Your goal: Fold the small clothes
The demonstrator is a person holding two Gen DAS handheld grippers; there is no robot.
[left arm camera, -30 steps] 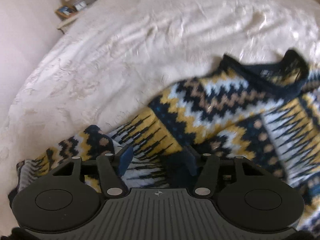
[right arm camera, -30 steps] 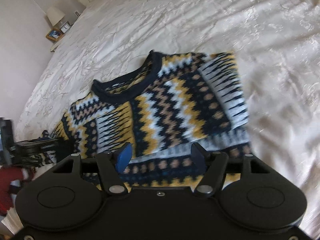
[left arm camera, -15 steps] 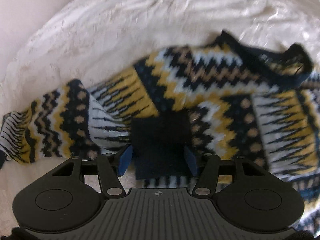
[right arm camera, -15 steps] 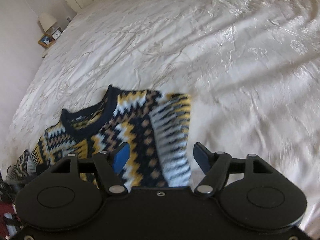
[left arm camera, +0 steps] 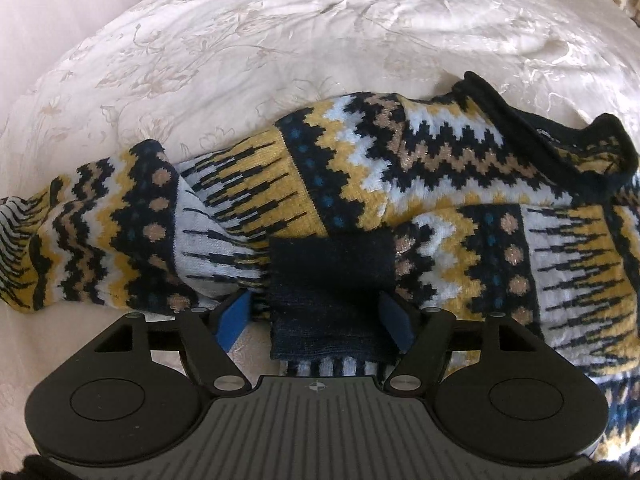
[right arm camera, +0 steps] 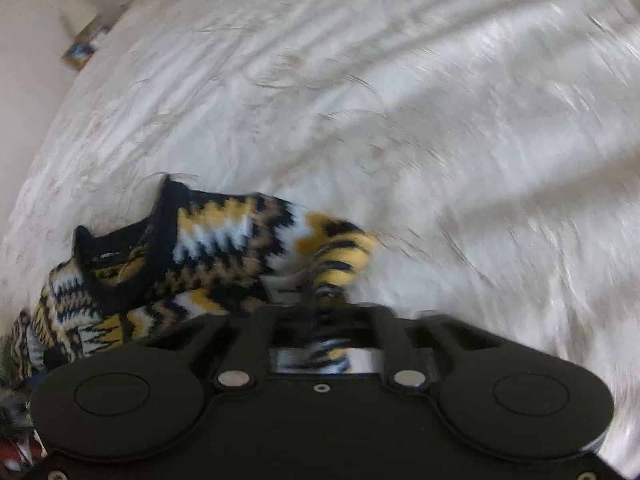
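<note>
1. Patterned sweater point(left arm camera: 400, 184) lies on the cream bedspread point(left arm camera: 280, 40), its left sleeve doubled back across the body.
2. Left gripper point(left arm camera: 320, 316): jaws opening, the dark cuff point(left arm camera: 328, 276) between the blue pads point(left arm camera: 232, 316), not pinched.
3. Right gripper point(right arm camera: 324, 312): jaws together, clamped on the sweater's right sleeve; frame blurred.

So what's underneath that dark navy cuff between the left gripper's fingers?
Under the navy cuff, the patterned sweater body shows around it, lying on the cream bedspread. What lies directly beneath the cuff is covered.
</note>
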